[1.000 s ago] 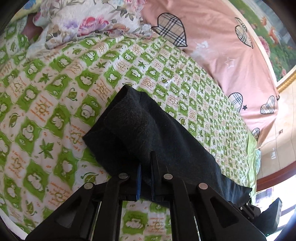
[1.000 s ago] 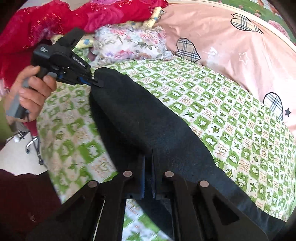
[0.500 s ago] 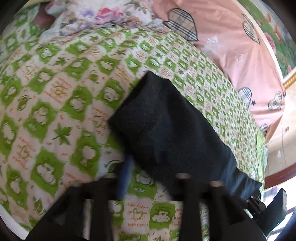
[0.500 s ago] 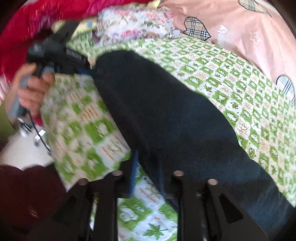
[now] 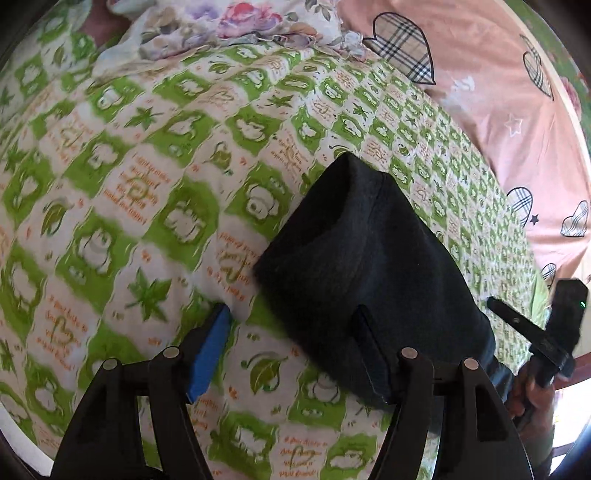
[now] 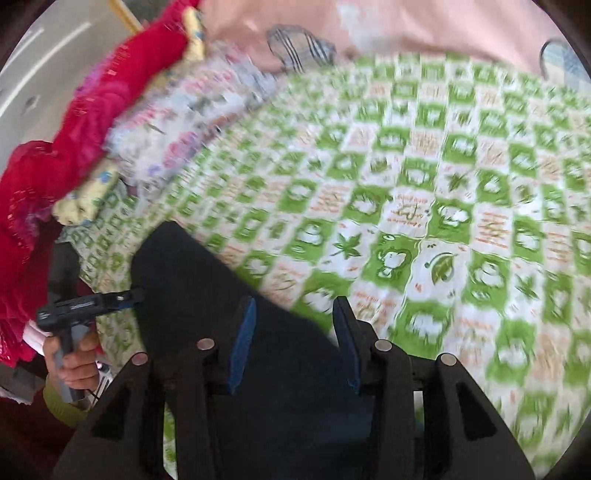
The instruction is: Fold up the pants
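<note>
The black pants (image 5: pixel 365 258) lie folded lengthwise on the green and white patterned bedsheet (image 5: pixel 155 173). My left gripper (image 5: pixel 291 317) is open and empty, its right finger over the pants' near edge, its left finger over the sheet. My right gripper (image 6: pixel 295 310) is open and empty, just above the other end of the pants (image 6: pixel 207 295). The right gripper also shows at the far right of the left wrist view (image 5: pixel 532 332), and the left gripper at the left of the right wrist view (image 6: pixel 129 297).
A floral pillow (image 5: pixel 236 22) and a pink quilt with plaid hearts (image 5: pixel 491 88) lie at the head and far side of the bed. A red blanket (image 6: pixel 85 110) is heaped at the left. The bed edge is near both hands.
Both grippers opened and let go of the pants, which now lie flat on the sheet. Both grippers have drawn back a little; the right wrist view has swung toward the far side.
</note>
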Demonstrator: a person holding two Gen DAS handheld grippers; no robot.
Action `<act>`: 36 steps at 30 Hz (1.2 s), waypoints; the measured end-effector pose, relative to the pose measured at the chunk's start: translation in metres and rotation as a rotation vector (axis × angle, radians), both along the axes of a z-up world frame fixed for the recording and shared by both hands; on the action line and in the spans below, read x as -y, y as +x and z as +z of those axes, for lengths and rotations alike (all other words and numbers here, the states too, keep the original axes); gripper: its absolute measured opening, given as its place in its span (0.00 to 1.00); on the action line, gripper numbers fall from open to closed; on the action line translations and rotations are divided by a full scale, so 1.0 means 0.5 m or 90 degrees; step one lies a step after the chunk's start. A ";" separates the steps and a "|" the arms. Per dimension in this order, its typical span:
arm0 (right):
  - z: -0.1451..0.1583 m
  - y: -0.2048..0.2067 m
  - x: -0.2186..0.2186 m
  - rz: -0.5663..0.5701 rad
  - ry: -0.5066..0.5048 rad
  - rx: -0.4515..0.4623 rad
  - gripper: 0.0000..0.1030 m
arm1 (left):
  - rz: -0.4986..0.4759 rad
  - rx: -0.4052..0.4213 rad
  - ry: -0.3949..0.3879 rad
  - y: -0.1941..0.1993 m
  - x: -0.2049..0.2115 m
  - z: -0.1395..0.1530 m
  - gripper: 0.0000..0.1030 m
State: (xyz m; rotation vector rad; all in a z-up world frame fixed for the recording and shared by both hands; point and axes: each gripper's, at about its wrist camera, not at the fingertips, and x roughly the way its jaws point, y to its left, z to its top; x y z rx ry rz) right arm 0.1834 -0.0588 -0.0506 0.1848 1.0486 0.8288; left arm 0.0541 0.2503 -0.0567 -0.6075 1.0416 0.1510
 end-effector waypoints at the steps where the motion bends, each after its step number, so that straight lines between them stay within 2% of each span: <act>1: -0.014 0.010 -0.010 0.019 -0.008 -0.018 0.43 | -0.002 0.001 0.001 0.003 0.001 -0.001 0.61; 3: -0.040 0.015 -0.038 0.066 -0.029 -0.048 0.43 | -0.007 -0.002 0.003 0.018 0.005 -0.006 0.53; 6: -0.046 0.007 -0.067 0.109 -0.061 -0.033 0.42 | -0.014 0.006 0.023 0.043 0.020 -0.008 0.42; 7: -0.045 0.007 -0.070 0.112 -0.065 -0.034 0.36 | -0.015 0.008 0.033 0.050 0.027 -0.007 0.39; 9: -0.043 0.000 -0.082 0.125 -0.073 -0.032 0.21 | -0.019 0.020 0.038 0.056 0.036 -0.003 0.26; 12: -0.021 -0.032 -0.100 0.127 -0.121 0.024 0.12 | -0.021 0.052 0.028 0.037 0.038 0.020 0.18; 17: 0.069 -0.089 -0.082 0.068 -0.115 0.149 0.09 | -0.033 0.147 0.004 -0.062 0.023 0.097 0.17; 19: 0.098 -0.109 -0.088 0.047 -0.133 0.206 0.09 | -0.034 0.182 0.005 -0.103 0.015 0.127 0.17; 21: 0.128 -0.134 -0.112 0.025 -0.150 0.274 0.08 | -0.025 0.199 0.015 -0.126 0.004 0.145 0.17; 24: 0.140 -0.153 -0.160 0.014 -0.151 0.329 0.06 | -0.002 0.210 0.061 -0.141 -0.017 0.159 0.17; 27: 0.124 -0.151 -0.215 0.017 -0.142 0.326 0.06 | 0.017 0.198 0.081 -0.138 -0.051 0.146 0.17; 31: 0.074 -0.130 -0.255 0.009 -0.122 0.275 0.06 | 0.024 0.136 0.101 -0.106 -0.091 0.070 0.18; 32: 0.053 -0.118 -0.262 0.004 -0.124 0.252 0.06 | 0.022 0.118 0.101 -0.102 -0.098 0.050 0.20; 33: 0.038 -0.113 -0.267 0.001 -0.131 0.234 0.11 | 0.021 0.096 0.109 -0.096 -0.101 0.029 0.25; 36: 0.028 -0.117 -0.247 -0.019 -0.116 0.213 0.23 | 0.030 0.089 0.116 -0.107 -0.105 0.024 0.40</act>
